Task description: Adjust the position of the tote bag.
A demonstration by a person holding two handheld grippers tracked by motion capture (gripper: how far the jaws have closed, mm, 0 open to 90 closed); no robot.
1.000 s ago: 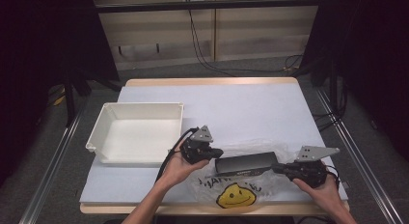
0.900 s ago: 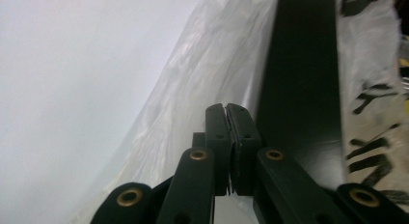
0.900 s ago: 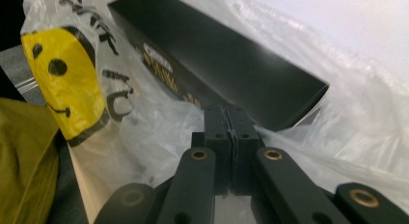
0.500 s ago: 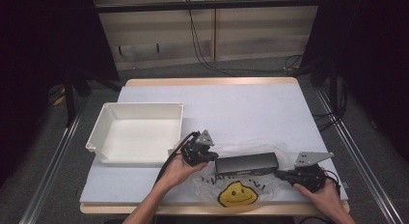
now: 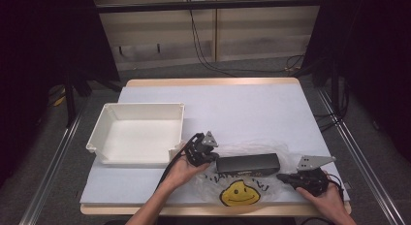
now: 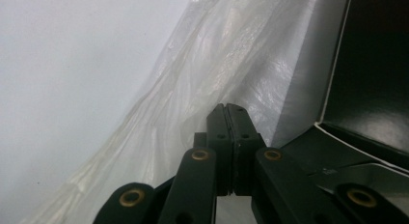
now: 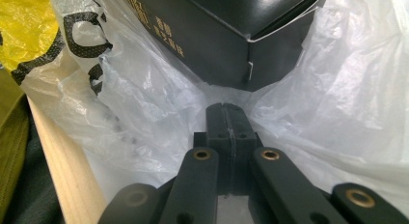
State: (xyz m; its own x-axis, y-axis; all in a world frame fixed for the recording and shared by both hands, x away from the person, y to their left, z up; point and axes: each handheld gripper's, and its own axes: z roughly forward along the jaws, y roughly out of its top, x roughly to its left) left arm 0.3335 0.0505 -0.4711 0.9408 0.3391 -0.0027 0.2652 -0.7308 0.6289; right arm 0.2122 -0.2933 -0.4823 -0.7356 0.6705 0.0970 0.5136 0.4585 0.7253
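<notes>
Left claw: your left gripper (image 5: 209, 157) sits at the left end of the black box (image 5: 247, 163); its jaws are pressed flat together, pad against pad. In the left gripper view the closed tips (image 6: 230, 108) lie against the crinkled film of the plastic bag (image 6: 202, 84). You cannot tell from the pictures whether a fold of the film is pinched between the pads.

Right claw: your right gripper (image 5: 284, 177) lies low on the table near the right end of the box, jaws likewise closed tight. In the right gripper view its tips (image 7: 226, 107) point at the lower corner of the box (image 7: 226, 38), just short of it, with bag film (image 7: 337, 103) bunched all round them. Again you cannot tell whether film is caught.

Box: straight ahead of your right claw and just to the right of your left claw's tips; it lies flat between the two claws, resting on the bag.

Bag: clear plastic with a yellow smiling face (image 5: 241, 193), spread under the box; the face lies between your two hands, nearer to you than either claw.

White tray (image 5: 139, 108): behind and to the left of your left claw, near it, well apart from your right claw.

Table edge (image 7: 67, 161): wooden, just left of your right claw in its own view.
</notes>
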